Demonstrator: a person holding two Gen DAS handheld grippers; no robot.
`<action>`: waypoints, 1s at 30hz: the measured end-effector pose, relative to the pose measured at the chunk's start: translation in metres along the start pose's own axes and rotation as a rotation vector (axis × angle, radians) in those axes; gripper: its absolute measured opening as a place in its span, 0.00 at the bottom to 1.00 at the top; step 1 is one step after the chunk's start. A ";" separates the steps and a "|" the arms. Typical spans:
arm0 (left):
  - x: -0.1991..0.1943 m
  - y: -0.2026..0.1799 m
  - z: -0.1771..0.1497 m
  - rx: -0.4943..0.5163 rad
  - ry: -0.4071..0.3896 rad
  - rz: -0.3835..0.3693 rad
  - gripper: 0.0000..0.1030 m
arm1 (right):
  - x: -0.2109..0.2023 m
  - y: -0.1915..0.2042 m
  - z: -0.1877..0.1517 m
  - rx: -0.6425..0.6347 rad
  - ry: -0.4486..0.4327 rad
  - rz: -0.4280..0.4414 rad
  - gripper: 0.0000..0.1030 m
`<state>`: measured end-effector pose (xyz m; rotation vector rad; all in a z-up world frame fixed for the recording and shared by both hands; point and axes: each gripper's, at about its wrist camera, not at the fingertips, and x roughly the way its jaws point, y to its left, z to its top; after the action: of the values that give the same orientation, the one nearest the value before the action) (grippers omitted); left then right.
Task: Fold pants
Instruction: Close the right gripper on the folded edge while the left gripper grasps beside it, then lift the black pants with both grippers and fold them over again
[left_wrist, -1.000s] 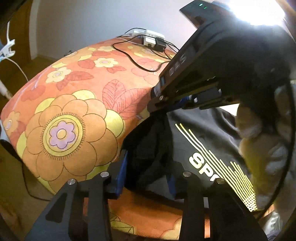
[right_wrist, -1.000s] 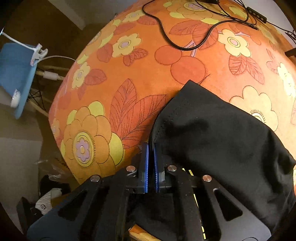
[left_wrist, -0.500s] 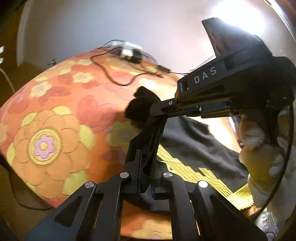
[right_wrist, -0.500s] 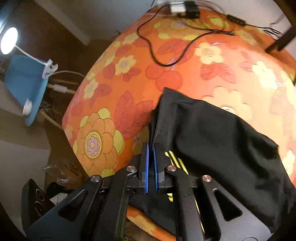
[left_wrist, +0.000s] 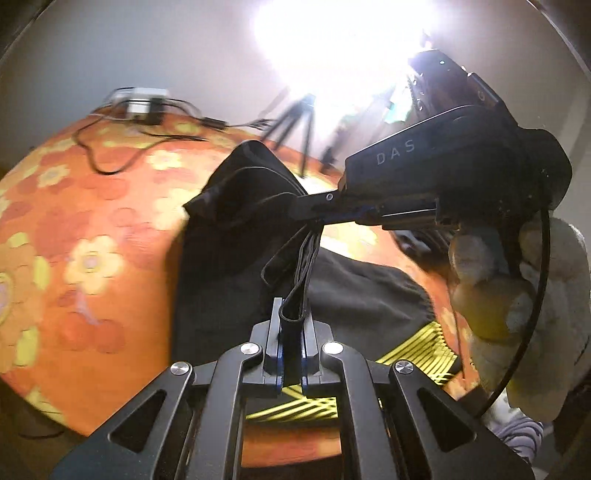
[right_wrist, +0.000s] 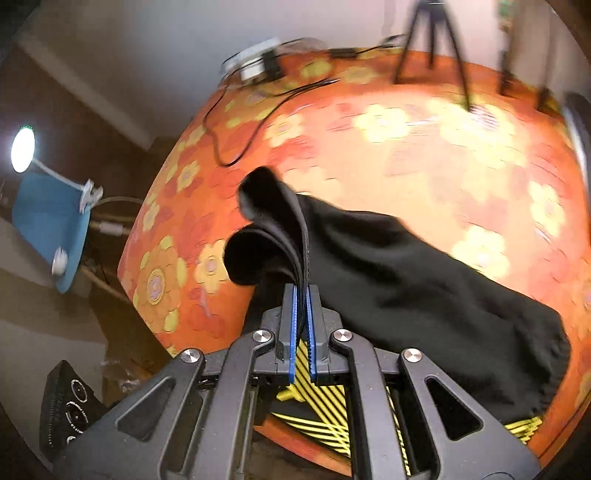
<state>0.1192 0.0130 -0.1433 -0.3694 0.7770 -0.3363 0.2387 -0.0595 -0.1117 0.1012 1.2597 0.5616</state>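
Black pants (left_wrist: 362, 291) with yellow stripes lie on an orange flowered surface (left_wrist: 85, 229). My left gripper (left_wrist: 291, 332) is shut on a bunched edge of the pants and holds it lifted. My right gripper (right_wrist: 302, 314) is shut on several layers of the same edge, which flop over its tips. In the left wrist view the right gripper (left_wrist: 321, 212) sits just above and beyond the left one, pinching the same fold. The rest of the pants (right_wrist: 424, 288) drape down to the right.
A power strip (right_wrist: 258, 62) with black cables lies at the far edge of the surface. Tripod legs (right_wrist: 432, 40) stand at the back. A blue lamp (right_wrist: 48, 221) and a black device (right_wrist: 66, 406) are off the left side.
Both grippers have lifted the pants edge up and carried it farther over the surface. The left gripper, open a second ago, has shut on the fabric.
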 end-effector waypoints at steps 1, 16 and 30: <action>0.002 -0.006 -0.001 0.012 0.006 -0.011 0.04 | -0.009 -0.010 -0.004 0.009 -0.016 -0.011 0.05; 0.030 -0.097 -0.058 0.229 0.189 -0.159 0.04 | -0.068 -0.153 -0.090 0.244 -0.104 -0.038 0.05; 0.018 -0.018 -0.036 0.078 0.155 -0.002 0.05 | -0.067 -0.216 -0.118 0.389 -0.107 0.014 0.05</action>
<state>0.1024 -0.0176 -0.1696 -0.2734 0.9124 -0.3994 0.1914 -0.3026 -0.1718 0.4595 1.2515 0.3122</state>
